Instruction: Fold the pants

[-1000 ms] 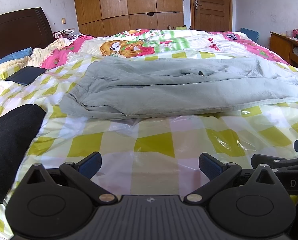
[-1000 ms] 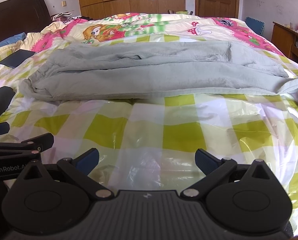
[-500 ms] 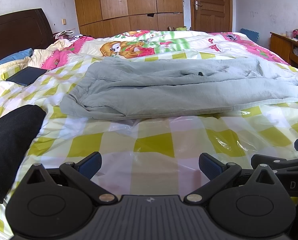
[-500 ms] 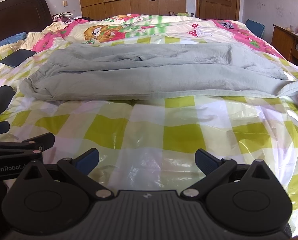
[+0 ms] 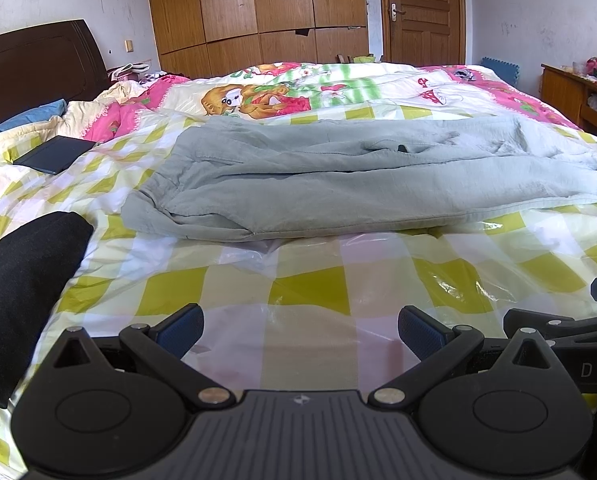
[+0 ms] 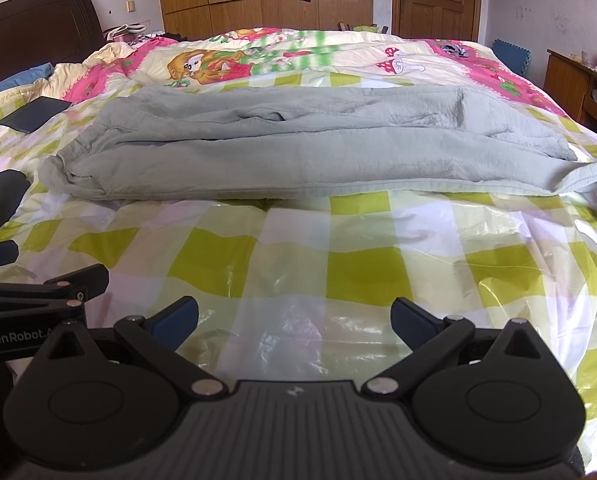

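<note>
Glossy checked plastic sheet [image 5: 310,292], crumpled grey-green pants [image 5: 338,184] lying long; left claw [image 5: 300,330], right claw [image 6: 294,320] both spread, empty

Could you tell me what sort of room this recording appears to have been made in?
It looks like a home bedroom. A wide bed with a dark headboard fills the view, tall wooden wardrobes line the far wall beside a wooden door, and the grey pants lie on a checked cover.
</note>
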